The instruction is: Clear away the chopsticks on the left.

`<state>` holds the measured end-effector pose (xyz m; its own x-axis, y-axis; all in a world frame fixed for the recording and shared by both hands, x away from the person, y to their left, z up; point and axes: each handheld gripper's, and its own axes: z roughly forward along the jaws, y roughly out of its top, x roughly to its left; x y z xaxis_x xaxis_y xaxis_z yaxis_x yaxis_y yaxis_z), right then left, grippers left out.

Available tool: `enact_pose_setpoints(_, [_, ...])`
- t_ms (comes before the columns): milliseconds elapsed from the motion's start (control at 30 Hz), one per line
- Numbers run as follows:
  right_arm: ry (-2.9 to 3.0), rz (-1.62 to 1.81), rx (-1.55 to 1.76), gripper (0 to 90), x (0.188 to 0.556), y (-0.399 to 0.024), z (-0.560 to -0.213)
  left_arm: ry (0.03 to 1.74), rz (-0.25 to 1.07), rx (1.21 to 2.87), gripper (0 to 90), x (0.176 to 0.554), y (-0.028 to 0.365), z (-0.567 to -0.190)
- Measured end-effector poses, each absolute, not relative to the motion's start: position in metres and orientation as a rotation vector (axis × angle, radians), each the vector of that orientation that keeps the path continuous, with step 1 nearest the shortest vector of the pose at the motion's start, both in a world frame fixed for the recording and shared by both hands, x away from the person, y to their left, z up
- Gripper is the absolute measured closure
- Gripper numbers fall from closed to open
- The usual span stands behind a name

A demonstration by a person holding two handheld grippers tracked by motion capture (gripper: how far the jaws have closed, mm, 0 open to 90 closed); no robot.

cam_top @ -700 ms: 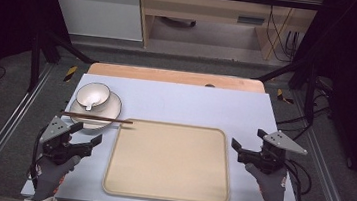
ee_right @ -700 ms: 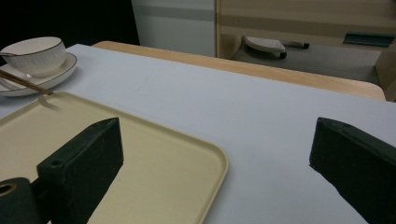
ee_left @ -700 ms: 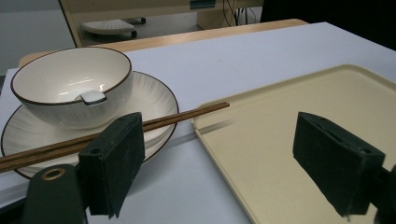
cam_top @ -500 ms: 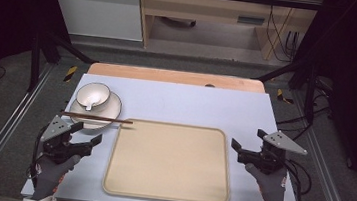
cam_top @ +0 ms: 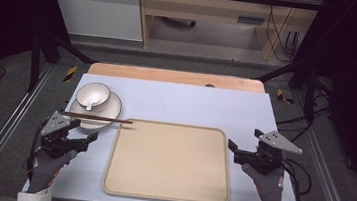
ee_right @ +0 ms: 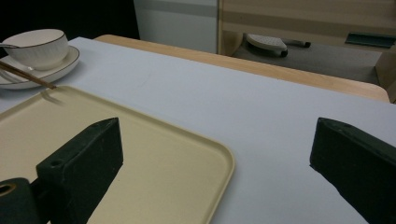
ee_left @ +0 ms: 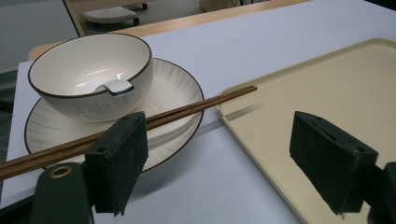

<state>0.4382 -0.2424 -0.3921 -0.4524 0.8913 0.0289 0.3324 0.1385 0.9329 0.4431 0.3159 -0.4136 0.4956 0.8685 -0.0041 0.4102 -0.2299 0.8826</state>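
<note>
A beige tray (cam_top: 170, 162) lies in the middle of the pale blue table (cam_top: 181, 103). At its far left corner a white bowl (cam_top: 92, 95) with a white spoon (ee_left: 117, 86) inside sits on a white plate (cam_top: 110, 108). Dark chopsticks (cam_top: 96, 118) rest across the plate's near rim, tips over the tray's corner. My left gripper (cam_top: 87, 141) hovers open just in front of the plate, left of the tray, jaws empty. In the left gripper view the chopsticks (ee_left: 187, 109) pass behind the left jaw. My right gripper (cam_top: 235, 153) stands open and empty at the tray's right edge (ee_right: 219, 158).
The wooden table edge (cam_top: 176, 76) runs along the back, with floor and a cabinet (cam_top: 96, 6) beyond. Dark frame rails flank both sides. The bowl (ee_right: 37, 46) and plate appear far left in the right gripper view.
</note>
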Motion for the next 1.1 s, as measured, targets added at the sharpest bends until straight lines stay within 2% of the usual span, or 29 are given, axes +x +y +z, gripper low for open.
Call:
enact_pose_setpoints(500, [1.901,1.286,1.173,3.0,0.440,-0.237,-0.394,1.119,0.685,1.930,22.3,0.470,0.336,-0.421])
enact_pose_setpoints(933, [1.903,1.271,1.175,3.0,0.439,-0.236,-0.393,1.154,0.747,2.010,33.0,0.511,0.336,-0.443])
enact_pose_setpoints(1100, [1.904,1.265,1.175,3.0,0.440,-0.236,-0.393,1.150,0.738,2.018,36.1,0.516,0.338,-0.448])
